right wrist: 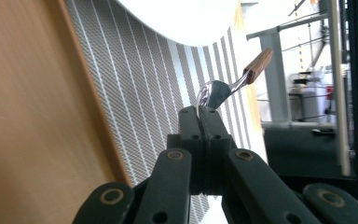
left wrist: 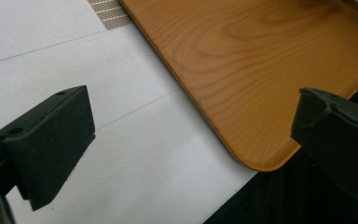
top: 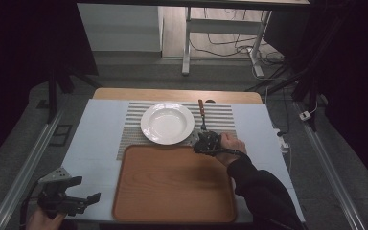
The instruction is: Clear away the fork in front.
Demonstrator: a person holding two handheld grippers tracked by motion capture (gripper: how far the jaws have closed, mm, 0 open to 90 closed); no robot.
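A metal spoon with a wooden handle is pinched at its bowl end by my right gripper, whose jaws are pressed together on it. The handle sticks out past the jaws over the striped placemat. In the high view this gripper sits just right of the white plate, at the far right corner of the wooden tray. My left gripper rests at the near left of the table, jaws wide apart and holding nothing. In its own view it faces the tray's near corner.
A white sheet covers the table, with the striped placemat under the plate. Beyond the table's far edge stand the legs of a desk and loose cables on the floor. Rails run along both sides.
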